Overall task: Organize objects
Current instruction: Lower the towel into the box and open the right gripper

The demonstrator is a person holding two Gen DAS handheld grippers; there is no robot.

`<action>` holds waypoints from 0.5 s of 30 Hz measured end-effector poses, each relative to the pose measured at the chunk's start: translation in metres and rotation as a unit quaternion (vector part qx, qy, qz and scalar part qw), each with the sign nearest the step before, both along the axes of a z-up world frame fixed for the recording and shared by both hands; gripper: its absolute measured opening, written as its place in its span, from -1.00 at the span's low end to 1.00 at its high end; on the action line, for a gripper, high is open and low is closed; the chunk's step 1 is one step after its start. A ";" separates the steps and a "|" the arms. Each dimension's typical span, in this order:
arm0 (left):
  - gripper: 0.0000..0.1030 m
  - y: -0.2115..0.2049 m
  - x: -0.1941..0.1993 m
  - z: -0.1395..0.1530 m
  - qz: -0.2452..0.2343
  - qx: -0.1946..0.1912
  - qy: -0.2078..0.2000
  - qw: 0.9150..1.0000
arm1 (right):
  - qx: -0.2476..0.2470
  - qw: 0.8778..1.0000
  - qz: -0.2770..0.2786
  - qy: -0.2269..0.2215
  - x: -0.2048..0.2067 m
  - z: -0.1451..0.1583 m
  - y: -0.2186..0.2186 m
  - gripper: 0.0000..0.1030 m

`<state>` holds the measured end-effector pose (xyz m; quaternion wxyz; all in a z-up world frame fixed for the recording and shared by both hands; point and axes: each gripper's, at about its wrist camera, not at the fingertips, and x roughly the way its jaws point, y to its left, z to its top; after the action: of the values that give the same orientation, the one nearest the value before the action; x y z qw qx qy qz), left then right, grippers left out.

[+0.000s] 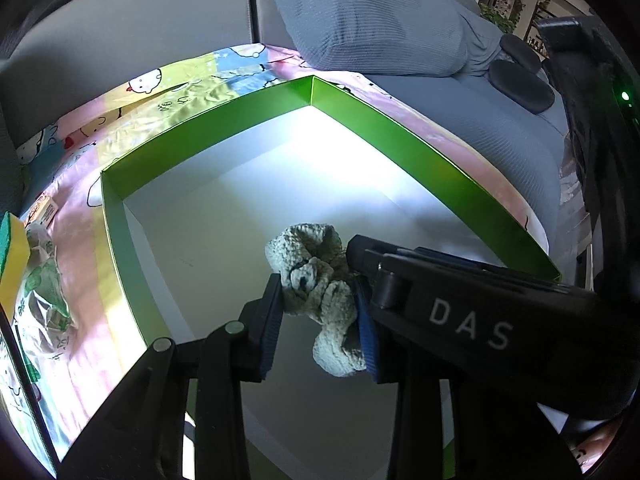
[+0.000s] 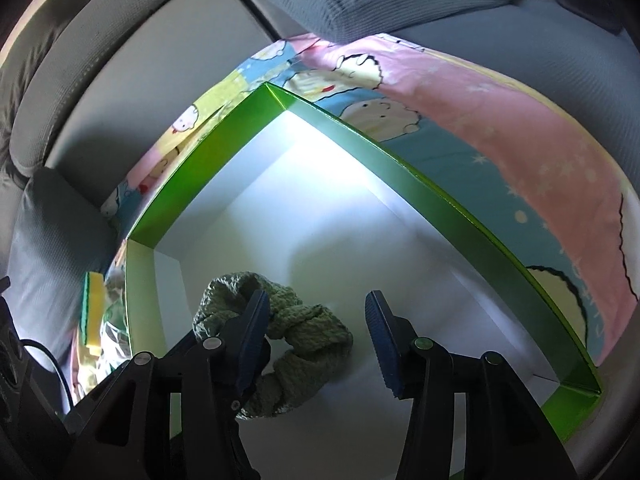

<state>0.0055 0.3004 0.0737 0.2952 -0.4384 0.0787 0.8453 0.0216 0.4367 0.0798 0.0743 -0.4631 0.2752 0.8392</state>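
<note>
A pale green knitted scrunchie (image 1: 316,276) is held between the fingers of my left gripper (image 1: 320,308), which is shut on it over the white floor of a green-walled box (image 1: 224,128). In the right wrist view the same scrunchie (image 2: 300,340) hangs or rests low inside the box (image 2: 440,200), partly behind my right gripper's left finger. My right gripper (image 2: 316,336) is open and empty, above the box floor. The body of the right gripper (image 1: 480,312) crosses the left wrist view beside the scrunchie.
The box sits on a pastel cartoon-print cloth (image 1: 80,240) on a grey sofa. A green and yellow sponge (image 1: 12,256) and a crinkled clear wrapper (image 1: 44,288) lie left of the box. A grey-blue cushion (image 1: 380,12) lies behind it.
</note>
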 end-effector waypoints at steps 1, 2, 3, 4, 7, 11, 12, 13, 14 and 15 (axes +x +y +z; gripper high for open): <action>-0.36 -0.002 -0.001 0.000 0.002 -0.002 0.002 1.000 | 0.001 1.000 -0.001 -0.002 -0.001 0.000 -0.002 0.01; -0.38 -0.004 -0.002 0.000 0.004 -0.004 0.006 1.000 | 0.000 1.000 0.002 -0.005 -0.002 -0.002 -0.004 0.01; -0.39 -0.006 -0.003 0.000 0.005 -0.004 0.009 1.000 | -0.009 1.000 0.007 -0.010 -0.003 -0.005 -0.005 0.01; -0.39 -0.009 -0.004 0.001 0.006 0.000 0.010 1.000 | -0.017 1.000 0.010 -0.013 -0.003 -0.007 -0.005 0.01; -0.39 -0.014 -0.006 0.002 0.004 0.006 0.003 1.000 | -0.018 1.000 0.007 -0.019 -0.003 -0.008 -0.011 0.01; -0.39 -0.016 -0.006 0.002 0.002 -0.002 0.009 1.000 | -0.022 0.999 -0.001 -0.028 -0.003 -0.009 -0.017 0.02; -0.39 -0.017 -0.006 0.002 0.005 -0.002 0.009 1.000 | -0.023 0.999 -0.003 -0.027 -0.003 -0.009 -0.019 0.02; -0.41 -0.020 -0.006 0.003 0.009 -0.004 0.009 1.000 | -0.025 0.999 -0.003 -0.026 -0.003 -0.009 -0.021 0.03; -0.26 -0.023 -0.005 0.006 0.017 -0.009 0.014 1.000 | -0.027 0.999 -0.001 -0.026 -0.003 -0.010 -0.023 0.07; -0.16 -0.027 -0.004 0.008 0.027 -0.013 0.016 0.999 | -0.031 0.999 -0.001 -0.026 -0.004 -0.010 -0.024 0.09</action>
<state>0.0015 0.2732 0.0818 0.2654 -0.4301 0.0826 0.8589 0.0180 0.4128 0.0699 0.0682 -0.4863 0.2998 0.8179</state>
